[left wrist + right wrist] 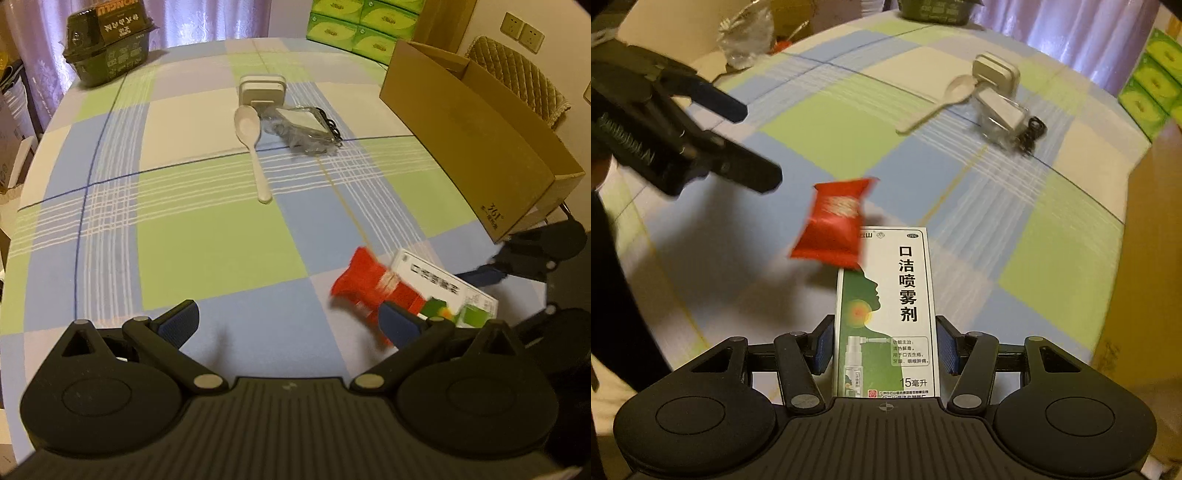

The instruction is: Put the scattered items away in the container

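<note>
A white and green medicine spray box [886,314] sits between the blue pads of my right gripper [886,347], which is shut on its near end. A blurred red snack packet [834,225] lies against the box's far end. In the left wrist view the packet [369,284] and the box [443,280] are just right of my left gripper [290,321], which is open and holds nothing. Further out lie a white spoon [255,147], a white case [262,88] and a clear pack with a black cable [306,127]. The open cardboard box [480,147] stands at the right.
A dark instant-noodle bowl [107,40] sits at the table's far left. Green tissue packs [362,26] are stacked behind the table. A padded chair back [517,77] stands beyond the cardboard box. The checked tablecloth [203,240] is bare ahead of the left gripper.
</note>
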A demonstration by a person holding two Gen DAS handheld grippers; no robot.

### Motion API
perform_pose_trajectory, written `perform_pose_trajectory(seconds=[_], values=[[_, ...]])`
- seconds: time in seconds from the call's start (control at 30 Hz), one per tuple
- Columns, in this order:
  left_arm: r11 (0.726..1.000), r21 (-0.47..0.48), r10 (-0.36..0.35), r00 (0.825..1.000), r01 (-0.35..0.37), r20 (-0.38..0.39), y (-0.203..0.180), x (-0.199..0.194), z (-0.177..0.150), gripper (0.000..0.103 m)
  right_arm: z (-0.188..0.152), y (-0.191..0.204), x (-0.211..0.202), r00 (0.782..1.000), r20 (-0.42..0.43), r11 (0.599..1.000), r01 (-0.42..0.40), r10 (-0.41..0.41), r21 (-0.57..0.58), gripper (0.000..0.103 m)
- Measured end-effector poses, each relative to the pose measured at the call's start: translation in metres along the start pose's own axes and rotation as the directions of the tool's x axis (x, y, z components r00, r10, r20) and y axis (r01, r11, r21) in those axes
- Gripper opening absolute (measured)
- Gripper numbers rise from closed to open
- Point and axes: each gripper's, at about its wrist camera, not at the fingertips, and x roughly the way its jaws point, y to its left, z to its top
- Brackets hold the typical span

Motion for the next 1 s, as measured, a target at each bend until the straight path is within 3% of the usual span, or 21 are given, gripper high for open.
perform_pose_trajectory(seconds=[0.3,0.47,0.53,0.6,0.73,0.83,0.93,0.97,1.0], values=[[1.000,0.000,-0.008,0.999,0.008,-0.032,-0.035,0.024,-0.003,0.098,-0.031,-0.030,-0.005,0.993,0.034,0.979,0.105,-0.112,0.175,0.058],[0.998,-0.064,-0.008,0.999,0.005,-0.047,-0.046,0.044,-0.004,0.070,-0.040,-0.026,-0.006,0.983,0.098,0.961,0.129,-0.157,0.246,0.058],[0.998,-0.060,0.013,0.999,-0.016,-0.053,-0.050,0.051,-0.006,0.055,-0.043,-0.027,-0.009,0.980,0.114,0.957,0.130,-0.164,0.259,0.058],[0.999,-0.034,0.028,0.999,-0.029,-0.044,-0.053,0.053,-0.008,0.050,-0.047,-0.028,-0.010,0.979,0.124,0.957,0.125,-0.161,0.262,0.058],[0.999,0.052,-0.004,0.998,0.007,-0.055,-0.051,0.047,-0.010,0.028,-0.053,-0.030,-0.009,0.980,0.138,0.958,0.106,-0.147,0.268,0.058],[0.992,0.129,0.000,0.997,0.010,-0.079,-0.048,0.041,-0.012,0.028,-0.054,-0.032,-0.008,0.978,0.150,0.957,0.097,-0.142,0.275,0.058],[0.992,0.128,0.008,0.997,0.003,-0.081,-0.043,0.036,-0.014,0.028,-0.053,-0.032,-0.006,0.978,0.156,0.955,0.092,-0.140,0.282,0.058],[0.991,0.132,0.016,0.997,-0.006,-0.077,-0.044,0.036,-0.014,0.029,-0.052,-0.033,-0.005,0.978,0.156,0.955,0.090,-0.138,0.283,0.058],[0.991,0.132,0.030,0.997,-0.020,-0.074,-0.045,0.036,-0.015,0.038,-0.051,-0.033,-0.005,0.979,0.154,0.955,0.089,-0.137,0.283,0.059]])
